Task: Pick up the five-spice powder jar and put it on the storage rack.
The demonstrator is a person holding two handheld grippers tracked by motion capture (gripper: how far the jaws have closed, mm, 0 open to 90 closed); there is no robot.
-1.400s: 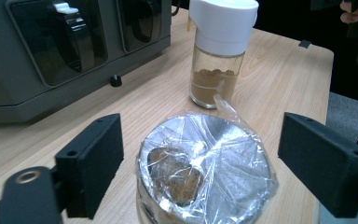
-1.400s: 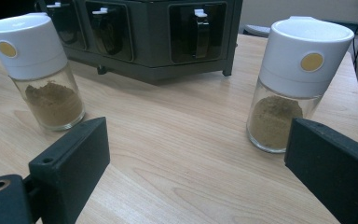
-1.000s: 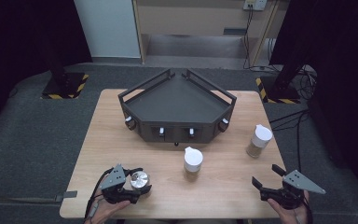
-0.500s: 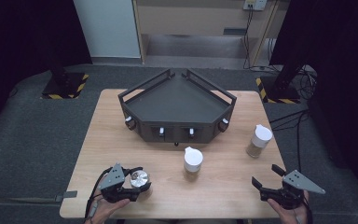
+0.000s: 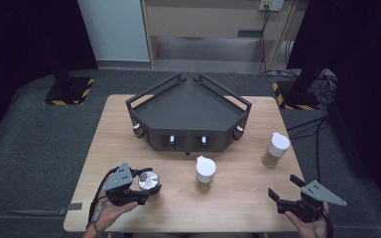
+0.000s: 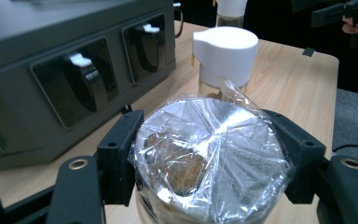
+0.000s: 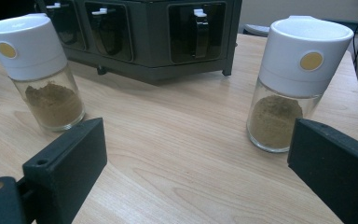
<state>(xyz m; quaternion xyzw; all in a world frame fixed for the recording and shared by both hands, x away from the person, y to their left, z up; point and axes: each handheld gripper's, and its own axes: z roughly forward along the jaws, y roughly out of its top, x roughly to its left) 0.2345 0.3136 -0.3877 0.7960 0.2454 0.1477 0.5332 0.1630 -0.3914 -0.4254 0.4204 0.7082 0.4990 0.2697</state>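
Your left gripper (image 5: 148, 187) is clamped on a small clear glass jar topped with crinkled plastic film (image 5: 149, 180) near the front-left corner of the light wooden table (image 5: 238, 208). In the left gripper view both black jaws press the jar's (image 6: 209, 154) sides just under the rim, one each side, w/ the film bunched over the top and a dark brownish patch showing through it. Can't tell from the frames whether the jar's base is touching the tabletop.

Your right gripper (image 5: 284, 188) sits near the front-right corner, jaws wide apart w/ nothing between them; they've just been opening a bit further. In the right gripper view the two jaws stand at the bottom corners and bare wood shows between them.

Two more jars stand upright on the table, each clear glass w/ a white plastic cap & tan powder inside. One white-capped spice jar (image 5: 205, 170) is at centre, just in front of the dark grey wedge-shaped rack (image 5: 188, 111), and well apart from your held jar. The other white-capped jar (image 5: 276, 150) is near the right edge, beyond your right gripper. In the right gripper view they show as the centre jar (image 7: 39, 77) at left and the right-edge jar (image 7: 294, 79) at right, each w/ a round yellow dot on its cap.

The rack sits mid-table toward the far side, w/ dark slots holding white-tipped clips along its front faces.
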